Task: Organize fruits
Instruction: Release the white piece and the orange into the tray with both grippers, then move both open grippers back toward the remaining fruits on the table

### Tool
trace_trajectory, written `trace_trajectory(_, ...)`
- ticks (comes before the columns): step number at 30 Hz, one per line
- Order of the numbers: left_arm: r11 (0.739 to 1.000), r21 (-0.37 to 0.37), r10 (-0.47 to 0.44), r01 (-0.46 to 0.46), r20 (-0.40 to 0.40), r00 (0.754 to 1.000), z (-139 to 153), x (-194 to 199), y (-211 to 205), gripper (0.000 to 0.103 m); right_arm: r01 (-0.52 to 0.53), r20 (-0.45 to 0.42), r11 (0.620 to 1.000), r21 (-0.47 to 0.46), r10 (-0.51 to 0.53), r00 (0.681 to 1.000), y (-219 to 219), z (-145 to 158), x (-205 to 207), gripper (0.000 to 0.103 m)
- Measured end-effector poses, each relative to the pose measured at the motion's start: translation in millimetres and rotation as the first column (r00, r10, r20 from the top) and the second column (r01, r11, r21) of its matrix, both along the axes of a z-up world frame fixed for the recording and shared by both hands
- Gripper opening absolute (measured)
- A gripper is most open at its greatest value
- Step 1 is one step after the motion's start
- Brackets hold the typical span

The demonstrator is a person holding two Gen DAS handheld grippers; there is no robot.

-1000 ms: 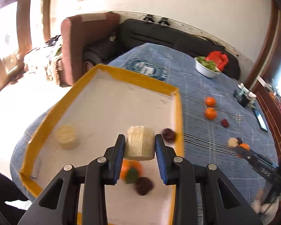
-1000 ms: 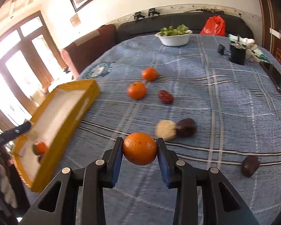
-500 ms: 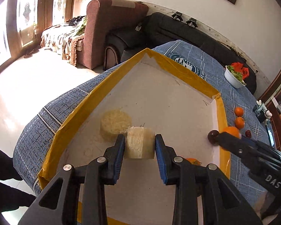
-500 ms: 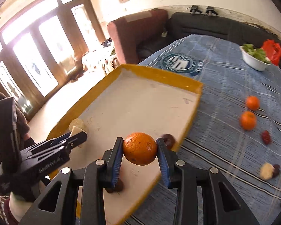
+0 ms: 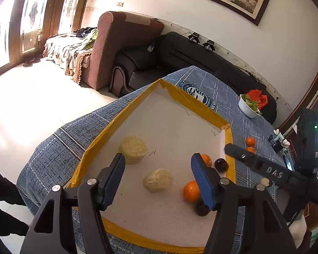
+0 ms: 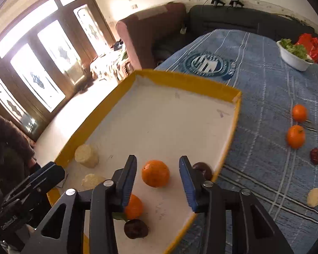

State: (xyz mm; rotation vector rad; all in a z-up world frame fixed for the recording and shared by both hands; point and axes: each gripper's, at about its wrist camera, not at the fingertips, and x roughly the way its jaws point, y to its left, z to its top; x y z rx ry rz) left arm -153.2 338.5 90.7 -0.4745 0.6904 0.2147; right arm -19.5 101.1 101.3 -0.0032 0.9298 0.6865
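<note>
Fruit just let go sits in the shallow white tray with the yellow taped rim [image 6: 233, 97]: a round orange [image 6: 155, 173] lies on the tray floor between the fingers of my right gripper [image 6: 158, 177], and a pale yellow chunk of cut fruit [image 5: 158, 180] lies between the fingers of my left gripper [image 5: 156, 178]. Both pairs of fingers have just been opening and now stand apart at a middling width, pads clear of the fruit, holding nothing.

Around these, the tray also carries a second pale yellow cylinder-shaped piece [image 5: 133, 149] near the left rim, another orange with a green leaf [image 6: 134, 206], and two dark brown round fruits [image 6: 136, 228], one close to me and one by the right rim. Outside the tray, on the surface under its blue plaid cloth [image 6: 265, 97], two more oranges [image 6: 295, 136], a dark red fruit [image 6: 315, 156] and a pale piece touching a dark one [image 6: 314, 196] are not yet gathered. A white bowl of greens [image 6: 293, 56] stands far off.

My worry is the released orange: being round, it could roll into the dark fruit beside it or toward the low rim if I clip it while pulling back. The two grippers are also close together over the tray, so withdrawing both at once risks them knocking each other or dragging the pale chunk.
</note>
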Motion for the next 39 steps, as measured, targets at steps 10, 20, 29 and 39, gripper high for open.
trace_trajectory(10, 0.999, -0.022, -0.025, 0.025, 0.01, 1.0, -1.3, -4.5, -9.6, 0.065, 0.167, -0.073, 0.983, -0.072, -0.172, 0.982, -27.6, -28.1, 39.5, 0.06)
trace_trajectory(20, 0.999, -0.032, -0.036, 0.036, 0.016, 0.999, 0.4, -10.5, -8.5, 0.065, 0.218, -0.075, 0.969, -0.115, -0.227, 0.971, -37.5, -31.3, 26.9, 0.028)
trace_trajectory(29, 0.997, -0.01, -0.079, 0.08, 0.034, 0.996, 12.3, -15.5, -26.6, 0.068, 0.229, -0.097, 0.973, 0.04, -0.224, 0.97, -81.0, -9.6, 18.9, 0.031)
trace_trajectory(39, 0.973, 0.032, -0.231, 0.23, 0.048, 0.972, 19.6, -5.0, -80.1, 0.072, 0.426, 0.131, 0.901, -0.079, -0.414, 0.901, -226.7, 22.8, -4.6, 0.046)
